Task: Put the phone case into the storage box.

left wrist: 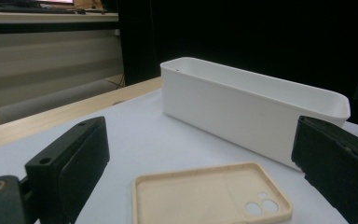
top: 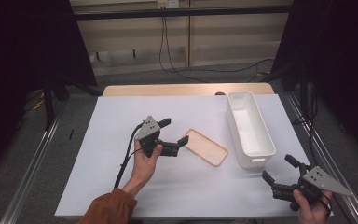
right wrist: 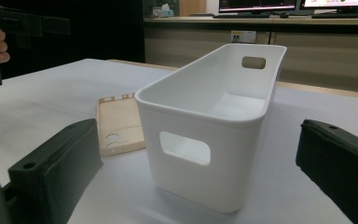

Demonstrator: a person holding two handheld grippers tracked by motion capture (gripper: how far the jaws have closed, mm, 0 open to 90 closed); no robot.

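Note:
A beige phone case (top: 206, 147) lies inner side up on the white table cover, just left of a long, empty white bin (top: 249, 126). My left gripper (top: 175, 131) hovers at the case's left end, open, with nothing between its jaws. In the left gripper view the phone case (left wrist: 209, 196) lies low between the wide jaws of the left gripper (left wrist: 200, 140), and the bin (left wrist: 242, 112) stands behind it. My right gripper (top: 279, 169) is open near the bin's near end. In the right gripper view the right gripper (right wrist: 199, 140) faces the bin (right wrist: 200, 182), with the case (right wrist: 119, 123) to its left.
The white cover (top: 121, 116) spans most of the table, and a wooden strip (top: 168, 89) shows along the far edge. Metal rails run down both sides. Black curtains and cables lie beyond the table. A cable trails from the left gripper toward the front edge.

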